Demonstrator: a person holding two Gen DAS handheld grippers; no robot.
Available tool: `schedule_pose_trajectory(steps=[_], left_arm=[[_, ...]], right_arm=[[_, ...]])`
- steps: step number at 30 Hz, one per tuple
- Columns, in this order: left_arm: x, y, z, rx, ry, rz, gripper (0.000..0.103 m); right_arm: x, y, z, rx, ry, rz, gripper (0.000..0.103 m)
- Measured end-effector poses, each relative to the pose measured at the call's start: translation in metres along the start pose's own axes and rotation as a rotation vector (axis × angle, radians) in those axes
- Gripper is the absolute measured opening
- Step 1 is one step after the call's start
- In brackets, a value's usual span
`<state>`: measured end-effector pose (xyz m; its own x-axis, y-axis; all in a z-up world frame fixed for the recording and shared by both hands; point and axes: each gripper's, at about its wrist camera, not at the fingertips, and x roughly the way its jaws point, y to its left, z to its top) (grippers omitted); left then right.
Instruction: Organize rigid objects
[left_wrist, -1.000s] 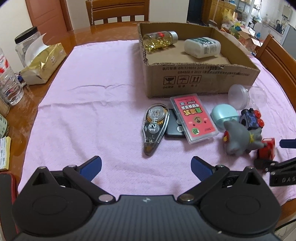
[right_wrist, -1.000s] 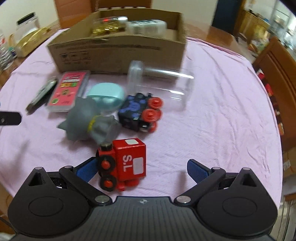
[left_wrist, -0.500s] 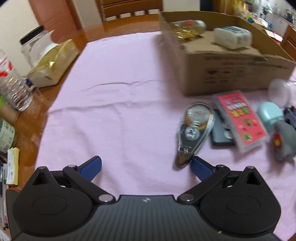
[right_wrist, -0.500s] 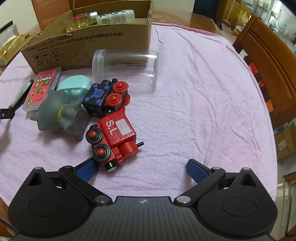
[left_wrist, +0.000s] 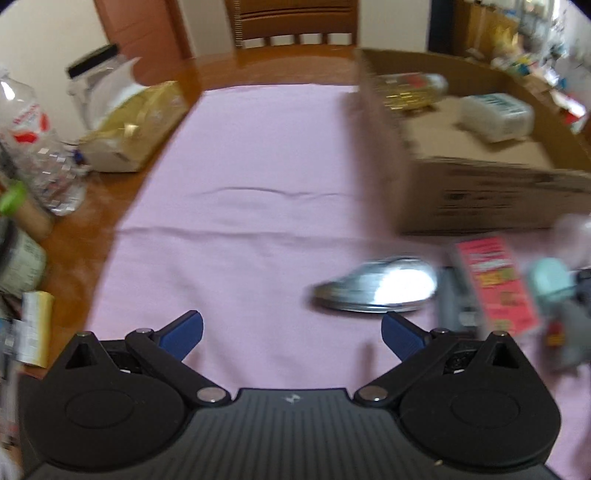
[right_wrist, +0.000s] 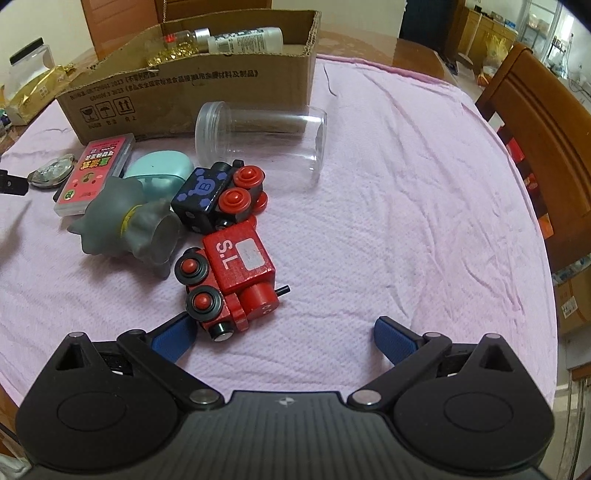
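A red toy train marked "S.L" (right_wrist: 231, 282) lies on the pink cloth just ahead of my open right gripper (right_wrist: 282, 338), close to the left fingertip. Beyond it are a black and blue toy train (right_wrist: 218, 195), a grey figurine (right_wrist: 122, 221), a mint case (right_wrist: 160, 171), a pink card box (right_wrist: 94, 171) and a clear jar (right_wrist: 258, 140) on its side. The cardboard box (right_wrist: 192, 92) holds a gold-filled bottle (left_wrist: 410, 92) and a white bottle (left_wrist: 495, 114). My left gripper (left_wrist: 291, 332) is open over bare cloth; the blurred correction tape dispenser (left_wrist: 376, 290) lies just ahead of its right fingertip.
A tissue pack (left_wrist: 133, 125), a plastic water bottle (left_wrist: 33, 147) and a clear canister (left_wrist: 96, 85) stand on the wooden table at the left. A wooden chair (left_wrist: 295, 22) stands behind the table, another chair (right_wrist: 543, 140) at the right edge. Pink cloth (right_wrist: 406, 221) lies bare right of the toys.
The left wrist view has swung left and blurred, so the tape dispenser and box now sit further right. My right gripper has drawn nearer the red train, which now sits higher in view.
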<state>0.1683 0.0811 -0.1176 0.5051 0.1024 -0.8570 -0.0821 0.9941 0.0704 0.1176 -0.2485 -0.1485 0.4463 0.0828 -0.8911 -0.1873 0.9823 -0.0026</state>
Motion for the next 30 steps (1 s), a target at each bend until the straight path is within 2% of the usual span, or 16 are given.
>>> schedule_pose_trajectory(steps=[7,13,18,25,30], left_arm=[[0.012,-0.022,0.008,-0.084,-0.032,-0.049,0.102],[0.023,-0.033,0.012,-0.059,-0.049,-0.042,0.102],[0.023,-0.021,0.005,-0.033,-0.03,0.022,0.102],[0.023,-0.014,0.001,0.007,-0.038,0.012,0.102],[0.027,-0.018,0.004,0.041,-0.062,-0.023,0.102]], right_arm=[[-0.002,0.001,-0.004,-0.004,-0.022,0.001,0.103],[-0.003,0.0,-0.004,-0.004,-0.023,0.001,0.103],[-0.002,0.0,-0.002,-0.005,-0.016,0.001,0.103],[-0.001,0.0,-0.003,-0.015,-0.023,0.007,0.103],[0.0,0.0,-0.002,-0.031,-0.023,0.015,0.103]])
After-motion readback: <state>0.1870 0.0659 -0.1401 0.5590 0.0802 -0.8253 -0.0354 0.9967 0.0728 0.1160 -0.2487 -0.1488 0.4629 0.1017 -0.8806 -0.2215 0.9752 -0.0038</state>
